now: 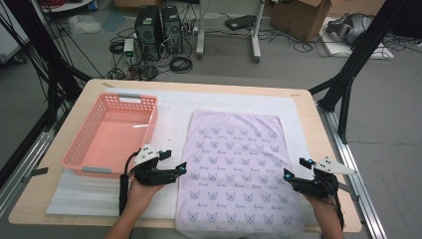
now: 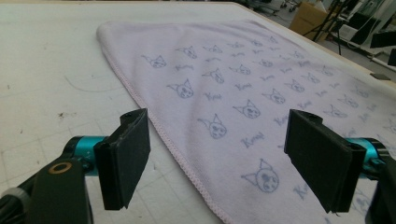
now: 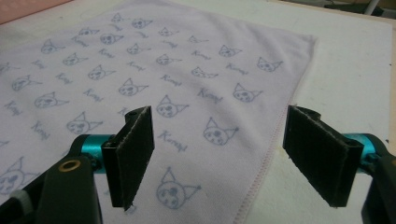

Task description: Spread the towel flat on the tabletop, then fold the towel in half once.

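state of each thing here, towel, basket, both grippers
towel: spread flat on the table, near end hanging over the edge, not gripped
basket: upright, empty, left of the towel
left gripper: jaws open over the towel's left edge
right gripper: jaws open over the towel's right edge

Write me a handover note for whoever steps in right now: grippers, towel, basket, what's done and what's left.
Left gripper: open, at the towel's left edge, holding nothing.
Right gripper: open, at the right edge, holding nothing.
Towel: spread flat on the table, near end hanging over the front edge.
Basket: pink, to the towel's left, nothing inside.
Done: towel laid out flat.
Left: probably fold it and put it in the basket.
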A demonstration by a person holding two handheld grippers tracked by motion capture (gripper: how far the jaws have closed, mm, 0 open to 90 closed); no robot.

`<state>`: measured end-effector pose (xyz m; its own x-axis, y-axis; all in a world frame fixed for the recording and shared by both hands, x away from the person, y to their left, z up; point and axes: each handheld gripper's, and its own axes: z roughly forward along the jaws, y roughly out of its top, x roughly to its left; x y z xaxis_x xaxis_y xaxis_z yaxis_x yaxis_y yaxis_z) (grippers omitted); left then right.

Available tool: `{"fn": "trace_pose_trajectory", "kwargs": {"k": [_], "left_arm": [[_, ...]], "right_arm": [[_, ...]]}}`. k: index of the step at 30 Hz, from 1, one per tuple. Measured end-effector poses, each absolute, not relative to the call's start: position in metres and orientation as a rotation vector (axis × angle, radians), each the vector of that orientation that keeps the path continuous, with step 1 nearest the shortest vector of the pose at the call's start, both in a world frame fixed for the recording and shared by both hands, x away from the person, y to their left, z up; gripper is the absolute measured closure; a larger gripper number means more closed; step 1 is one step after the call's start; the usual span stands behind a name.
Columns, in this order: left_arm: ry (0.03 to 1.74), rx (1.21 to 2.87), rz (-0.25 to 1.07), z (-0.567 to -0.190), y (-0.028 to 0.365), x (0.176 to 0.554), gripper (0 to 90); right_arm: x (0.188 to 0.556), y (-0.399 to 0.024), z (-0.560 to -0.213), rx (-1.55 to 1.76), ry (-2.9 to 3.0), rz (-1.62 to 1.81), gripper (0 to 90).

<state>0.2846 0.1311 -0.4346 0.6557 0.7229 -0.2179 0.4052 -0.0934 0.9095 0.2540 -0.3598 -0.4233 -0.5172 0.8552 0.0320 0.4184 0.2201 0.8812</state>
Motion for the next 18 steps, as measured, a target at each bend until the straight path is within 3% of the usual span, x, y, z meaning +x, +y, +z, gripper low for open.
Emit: {"fn": "trace_pose_trajectory", "kwargs": {"k": [18], "left_arm": [[0.952, 1.705, 0.297, -0.431, 0.121, 0.303, 24.8]], "right_arm": [[0.269, -0.358, -0.426, 1.230, 2.037, 1.273, 23.7]]}}
